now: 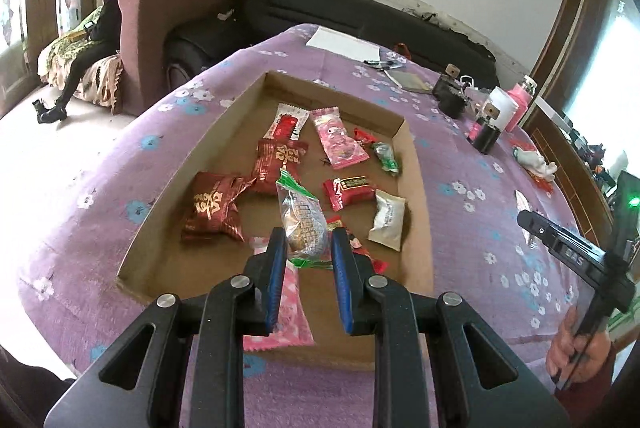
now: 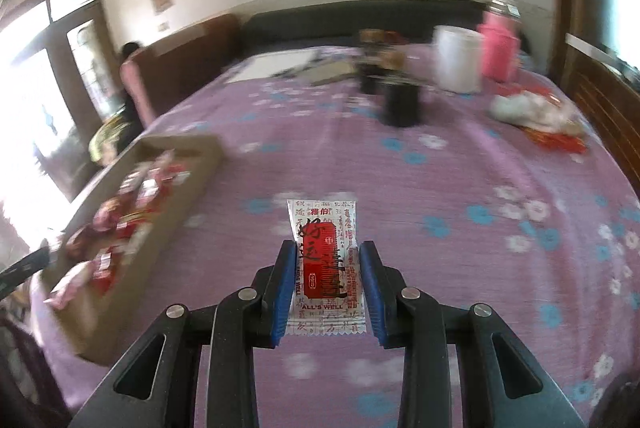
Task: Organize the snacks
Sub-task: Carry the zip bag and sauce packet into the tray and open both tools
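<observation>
My left gripper point(image 1: 309, 234) is shut on a clear snack packet with green ends point(image 1: 300, 208), held over the shallow cardboard box point(image 1: 224, 116) on the purple flowered cloth. Inside the box lie several snacks: two dark red packets point(image 1: 214, 208), a pink packet point(image 1: 340, 144), a white-and-red packet point(image 1: 290, 122) and a white sachet point(image 1: 386, 220). My right gripper point(image 2: 328, 248) is shut on a white-and-red packet printed "ALL'S WELL" point(image 2: 324, 228), held above the cloth to the right of the box point(image 2: 180, 188).
At the table's far side stand black jars point(image 2: 400, 100), a white cup point(image 2: 458, 58) and a pink bottle point(image 2: 498, 48), with a red-and-white heap point(image 2: 536, 116) nearby. Paper point(image 1: 344, 42) and a notebook lie further back. A person sits in an armchair point(image 1: 160, 28) beyond the table.
</observation>
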A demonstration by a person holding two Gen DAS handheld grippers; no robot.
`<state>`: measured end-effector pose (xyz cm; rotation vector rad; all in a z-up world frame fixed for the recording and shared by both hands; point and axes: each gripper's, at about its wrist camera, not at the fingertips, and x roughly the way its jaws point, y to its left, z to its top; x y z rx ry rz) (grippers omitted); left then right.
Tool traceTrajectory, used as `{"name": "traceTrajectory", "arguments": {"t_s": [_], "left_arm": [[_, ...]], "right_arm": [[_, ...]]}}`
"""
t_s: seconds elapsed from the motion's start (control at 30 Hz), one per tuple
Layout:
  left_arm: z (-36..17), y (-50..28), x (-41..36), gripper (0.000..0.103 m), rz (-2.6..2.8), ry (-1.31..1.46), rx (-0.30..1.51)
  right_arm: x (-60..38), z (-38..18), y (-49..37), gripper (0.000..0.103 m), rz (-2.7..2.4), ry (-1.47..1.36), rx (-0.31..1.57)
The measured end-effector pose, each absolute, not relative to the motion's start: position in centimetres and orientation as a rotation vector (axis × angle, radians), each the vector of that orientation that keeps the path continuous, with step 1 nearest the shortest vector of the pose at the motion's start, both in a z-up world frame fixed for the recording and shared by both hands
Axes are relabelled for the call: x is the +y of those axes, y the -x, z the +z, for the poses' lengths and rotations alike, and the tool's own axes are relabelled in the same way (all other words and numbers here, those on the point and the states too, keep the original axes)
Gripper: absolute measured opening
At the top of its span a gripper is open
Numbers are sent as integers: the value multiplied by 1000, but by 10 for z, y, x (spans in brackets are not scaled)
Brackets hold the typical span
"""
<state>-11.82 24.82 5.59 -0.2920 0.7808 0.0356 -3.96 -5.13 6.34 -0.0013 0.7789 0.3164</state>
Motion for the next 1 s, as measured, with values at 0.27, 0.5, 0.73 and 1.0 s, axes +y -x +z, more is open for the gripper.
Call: {"name": "traceTrajectory", "arguments": {"t_s": [0.27, 0.5, 0.73, 1.0], "left_arm": [[43, 85, 257, 20, 28, 305, 832], [31, 67, 261, 20, 44, 312, 866], [26, 66, 270, 20, 64, 351, 868], [37, 81, 279, 39, 77, 393, 813]], "right_arm": [[48, 67, 54, 32, 543, 55, 826], [103, 56, 51, 32, 594, 123, 841], [130, 43, 39, 32, 598, 166, 863], [140, 32, 33, 36, 602, 184, 862]]}}
